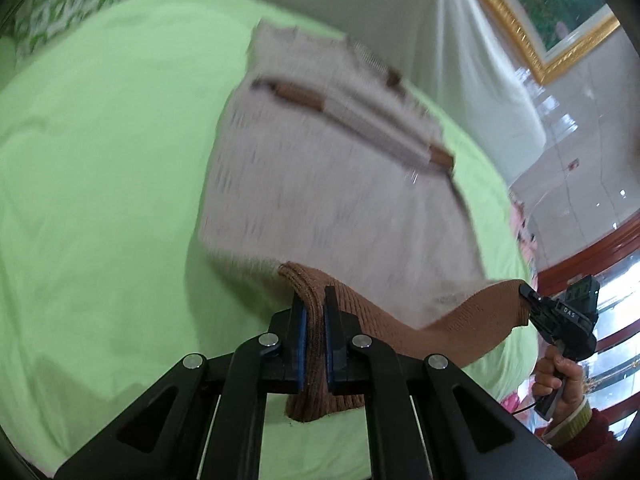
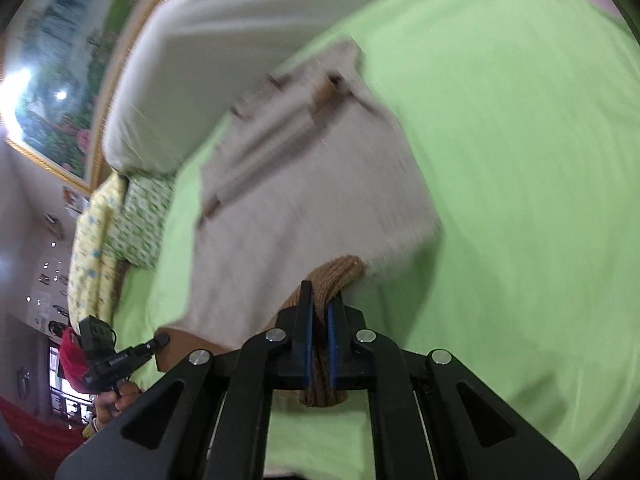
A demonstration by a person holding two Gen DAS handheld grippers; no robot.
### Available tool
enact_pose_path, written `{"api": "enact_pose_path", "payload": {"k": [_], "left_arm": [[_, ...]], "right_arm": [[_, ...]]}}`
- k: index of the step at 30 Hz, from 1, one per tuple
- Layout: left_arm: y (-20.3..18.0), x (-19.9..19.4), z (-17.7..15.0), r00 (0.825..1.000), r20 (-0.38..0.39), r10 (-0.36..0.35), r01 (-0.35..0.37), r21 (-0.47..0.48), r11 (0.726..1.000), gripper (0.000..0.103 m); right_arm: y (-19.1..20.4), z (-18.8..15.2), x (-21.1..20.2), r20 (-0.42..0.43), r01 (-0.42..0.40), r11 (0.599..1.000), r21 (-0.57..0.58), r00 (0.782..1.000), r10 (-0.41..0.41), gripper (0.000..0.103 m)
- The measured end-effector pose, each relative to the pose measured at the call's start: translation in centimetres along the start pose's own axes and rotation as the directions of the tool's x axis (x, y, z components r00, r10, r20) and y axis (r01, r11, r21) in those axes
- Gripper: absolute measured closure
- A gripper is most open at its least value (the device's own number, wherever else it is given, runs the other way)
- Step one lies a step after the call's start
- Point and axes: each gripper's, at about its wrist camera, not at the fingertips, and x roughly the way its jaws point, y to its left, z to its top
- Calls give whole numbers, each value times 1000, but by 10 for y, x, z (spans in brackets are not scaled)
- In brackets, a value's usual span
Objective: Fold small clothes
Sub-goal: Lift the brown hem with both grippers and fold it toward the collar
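Note:
A small beige knit sweater (image 1: 332, 184) with a brown ribbed hem (image 1: 384, 312) and brown-cuffed sleeves hangs lifted over the green bed sheet (image 1: 100, 160). My left gripper (image 1: 314, 304) is shut on one corner of the brown hem. The right gripper (image 1: 528, 294) shows at the right edge of the left wrist view, pinching the other hem corner. In the right wrist view my right gripper (image 2: 319, 300) is shut on the brown hem (image 2: 334, 274), the sweater (image 2: 304, 208) stretches away from it, and the left gripper (image 2: 160, 340) holds the far corner at lower left. The picture is motion-blurred.
A white covered headboard or pillow (image 1: 380, 12) lies behind the sweater. A gold-framed painting (image 1: 548, 12) hangs on the wall. Patterned green and yellow pillows (image 2: 116, 224) sit at the bed's edge. A tiled floor (image 1: 580, 140) and red wooden furniture (image 1: 592, 256) lie beside the bed.

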Motion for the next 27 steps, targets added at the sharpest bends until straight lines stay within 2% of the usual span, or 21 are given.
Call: {"api": "enact_pose_path", "payload": {"k": [5,13,21,27], "left_arm": [[-13,4,66,993,115,-22,21,7,1000,98],[-23,39,179,970,244,1,0,-5,1000,98],[-24,100,270,962,267,57,-57,-9,998,98],[-7,149,319,964,244,105,-98,-43,994,98]], "right_arm": [[31,53,13,79,-48,997,-65,995,53,96],[45,153,58,170,-33,995,-90,984,48,96],[44,231,119,180,2,995,-96,984,16,96],[29,275,168,161,29,998,-54,987,-20,96]]}}
